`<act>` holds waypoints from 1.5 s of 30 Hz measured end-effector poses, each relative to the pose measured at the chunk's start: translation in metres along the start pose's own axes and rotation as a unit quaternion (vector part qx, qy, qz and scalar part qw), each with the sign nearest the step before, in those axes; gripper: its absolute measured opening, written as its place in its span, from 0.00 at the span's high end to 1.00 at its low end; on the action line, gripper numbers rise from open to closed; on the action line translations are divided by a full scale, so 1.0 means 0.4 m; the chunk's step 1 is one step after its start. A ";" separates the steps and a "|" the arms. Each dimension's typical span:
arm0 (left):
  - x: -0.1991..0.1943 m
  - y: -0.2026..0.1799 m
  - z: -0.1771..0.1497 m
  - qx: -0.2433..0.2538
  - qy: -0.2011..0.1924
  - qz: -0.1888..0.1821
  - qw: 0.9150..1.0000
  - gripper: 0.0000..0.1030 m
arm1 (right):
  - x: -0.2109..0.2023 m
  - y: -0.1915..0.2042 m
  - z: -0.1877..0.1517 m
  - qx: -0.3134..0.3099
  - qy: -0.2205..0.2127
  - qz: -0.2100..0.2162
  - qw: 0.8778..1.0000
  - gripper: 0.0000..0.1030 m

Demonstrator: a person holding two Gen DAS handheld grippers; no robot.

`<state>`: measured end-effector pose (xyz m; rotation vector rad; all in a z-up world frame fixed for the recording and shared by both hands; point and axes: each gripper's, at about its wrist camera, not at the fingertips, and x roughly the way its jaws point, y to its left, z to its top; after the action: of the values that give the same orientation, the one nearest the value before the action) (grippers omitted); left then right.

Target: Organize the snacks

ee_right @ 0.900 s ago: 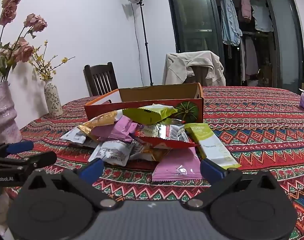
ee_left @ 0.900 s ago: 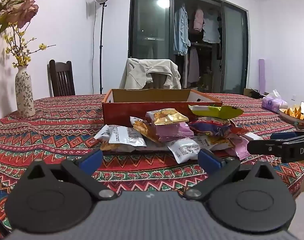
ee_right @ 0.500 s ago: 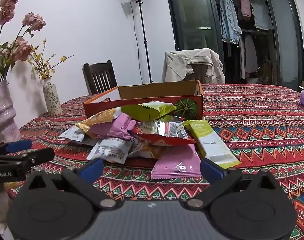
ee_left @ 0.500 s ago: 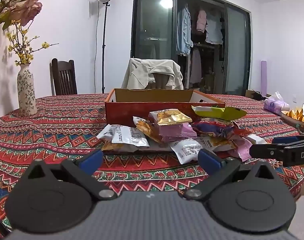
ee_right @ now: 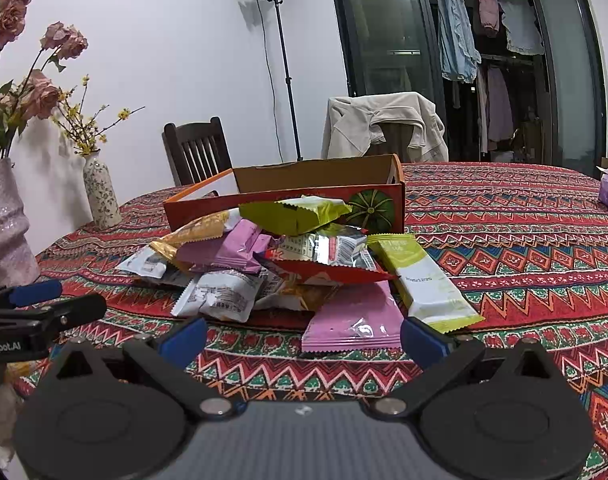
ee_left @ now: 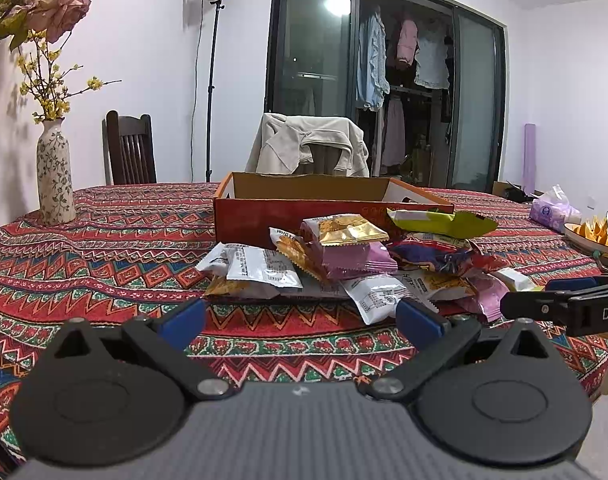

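A: Snack packets [ee_right: 288,264], glossy foil and plastic in pink, lime, silver and gold, lie heaped on the patterned red tablecloth [ee_right: 523,248], just before the open red cardboard box [ee_right: 304,196].

B: Light, crinkly, likely slippery; best pinched at a crimped end seam. The left gripper [ee_left: 300,316] and right gripper [ee_right: 304,338] hover short of the heap, jaws spread wide, grasping nothing.

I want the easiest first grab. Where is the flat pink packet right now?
In the right wrist view, the flat pink packet lies on the tablecloth at the pile's near edge, just ahead of the open right gripper, beside the long green-and-white bar.
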<state>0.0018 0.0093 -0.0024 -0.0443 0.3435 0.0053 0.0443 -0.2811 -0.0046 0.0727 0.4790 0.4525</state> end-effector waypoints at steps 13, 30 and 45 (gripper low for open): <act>-0.001 0.003 0.000 -0.002 0.000 0.002 1.000 0.00 | -0.001 0.003 0.000 -0.001 0.000 -0.001 1.000 0.00; -0.002 0.004 0.001 -0.003 -0.001 0.002 1.000 0.00 | -0.001 0.003 0.000 -0.001 -0.001 -0.001 1.000 0.00; -0.001 0.000 0.008 -0.002 -0.003 0.001 1.000 0.00 | -0.005 0.006 0.002 -0.002 -0.002 -0.001 1.000 0.00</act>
<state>0.0026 0.0094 0.0006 -0.0475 0.3378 0.0074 0.0422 -0.2797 -0.0025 0.0686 0.4741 0.4519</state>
